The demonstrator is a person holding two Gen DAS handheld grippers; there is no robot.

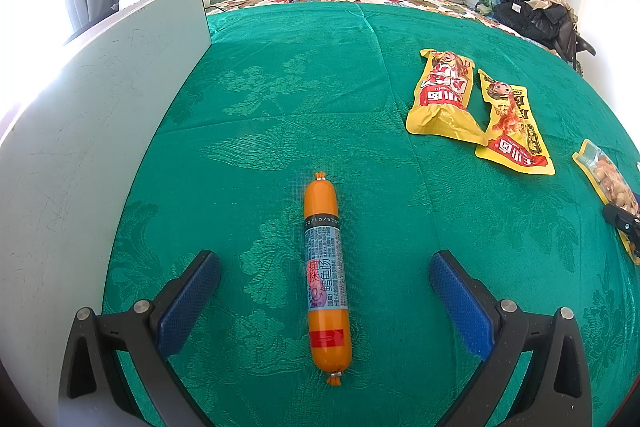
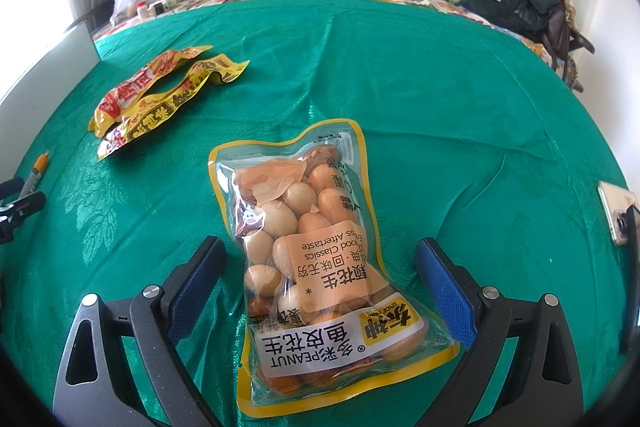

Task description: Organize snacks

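Sausage: an orange stick sausage (image 1: 326,279) lies lengthwise on the green cloth (image 1: 320,87), loose, between the two fingers of the left gripper (image 1: 325,283) but touching neither.
Left gripper: jaws spread wide, holding nothing, lined up over the sausage.
Peanut bag: a clear, yellow-edged bag of peanuts (image 2: 320,259) lies flat on the cloth, right of the sausage, inside the span of the right gripper (image 2: 320,267).
Right gripper: jaws wide, empty; both blue pads stand clear of the bag's sides.
Yellow packets: two yellow snack packets (image 1: 476,111) lie side by side, overlapping at one corner, beyond the sausage and to its right.
White board: a white panel (image 1: 92,115) stands to the left of the sausage, at the cloth's edge.
Progress: by my reading, barely begun; four snacks lie scattered on the cloth, none gathered or lifted.
Left to do: closing on the sausage and the peanut bag looks like the step in hand, then grouping them, perhaps with the yellow packets; no container is visible, so the destination is unclear.
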